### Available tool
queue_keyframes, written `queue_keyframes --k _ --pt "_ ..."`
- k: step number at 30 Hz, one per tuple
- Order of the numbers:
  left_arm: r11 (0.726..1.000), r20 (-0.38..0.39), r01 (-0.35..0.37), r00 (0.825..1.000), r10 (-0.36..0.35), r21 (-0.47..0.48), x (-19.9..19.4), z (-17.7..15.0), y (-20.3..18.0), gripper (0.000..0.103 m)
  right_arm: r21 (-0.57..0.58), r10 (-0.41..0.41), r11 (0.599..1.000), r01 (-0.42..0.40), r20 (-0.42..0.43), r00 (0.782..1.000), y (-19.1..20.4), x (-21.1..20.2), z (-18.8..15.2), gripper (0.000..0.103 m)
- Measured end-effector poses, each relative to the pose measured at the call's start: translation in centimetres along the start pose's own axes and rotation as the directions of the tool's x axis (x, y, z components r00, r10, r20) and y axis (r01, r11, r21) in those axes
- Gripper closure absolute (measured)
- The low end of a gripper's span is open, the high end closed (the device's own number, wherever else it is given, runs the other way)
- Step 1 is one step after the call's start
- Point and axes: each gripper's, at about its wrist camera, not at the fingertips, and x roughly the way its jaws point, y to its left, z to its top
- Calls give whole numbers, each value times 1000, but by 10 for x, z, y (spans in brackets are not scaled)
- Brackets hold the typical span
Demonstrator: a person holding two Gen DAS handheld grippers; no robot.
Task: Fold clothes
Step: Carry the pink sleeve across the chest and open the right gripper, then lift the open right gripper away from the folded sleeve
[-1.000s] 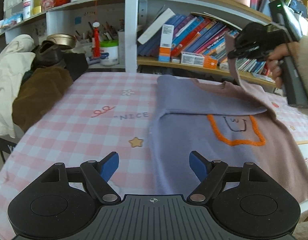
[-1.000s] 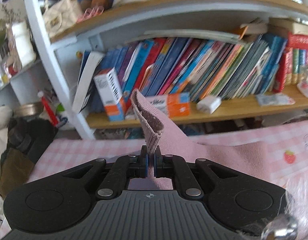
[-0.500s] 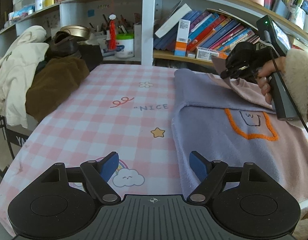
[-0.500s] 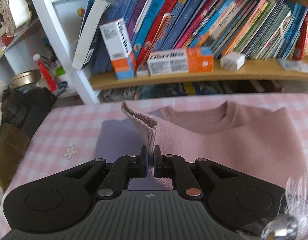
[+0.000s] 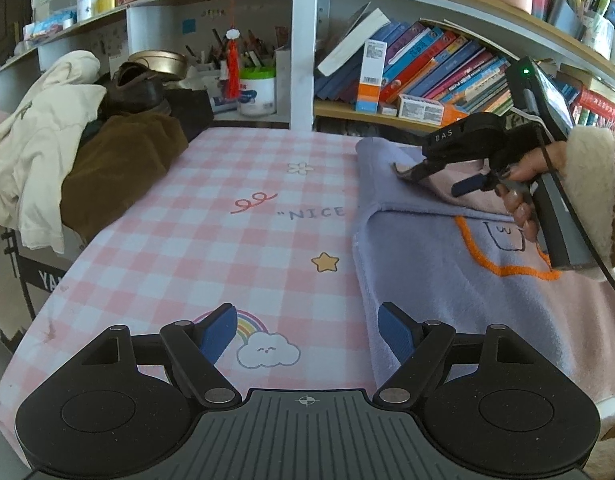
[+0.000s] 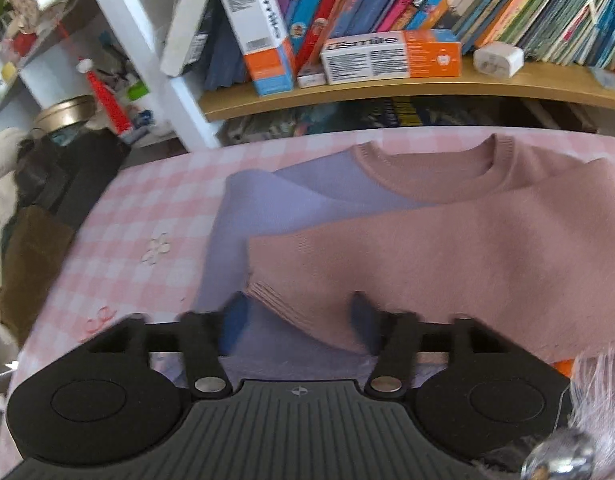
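Right gripper [image 6: 297,318] — jaws just opened, pink sleeve [image 6: 427,256] released; left gripper [image 5: 307,334] apart, empty. Sweater [image 5: 447,276] soft, limp — grasp at hem.

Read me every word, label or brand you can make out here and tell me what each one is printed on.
"NICE": on the pink checked tablecloth.
"DAS": on the right gripper.
"usmile": on the orange and white box on the shelf.
"YA", cut off: on a dark sign beside the table.
Book spines, bottle labels and the upright box's small print: too small or blurred to read.
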Motion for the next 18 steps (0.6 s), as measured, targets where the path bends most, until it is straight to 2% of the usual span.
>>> queue_keyframes --k 7,18 --pt "1000 18 25 1000 -25 0 0 3 -4 23 -52 62 997 -61 17 998 1 -33 -10 35" --pt "995 37 91 995 -93 32 -1 4 -27 23 -83 33 996 -24 109 993 -22 -112 -55 29"
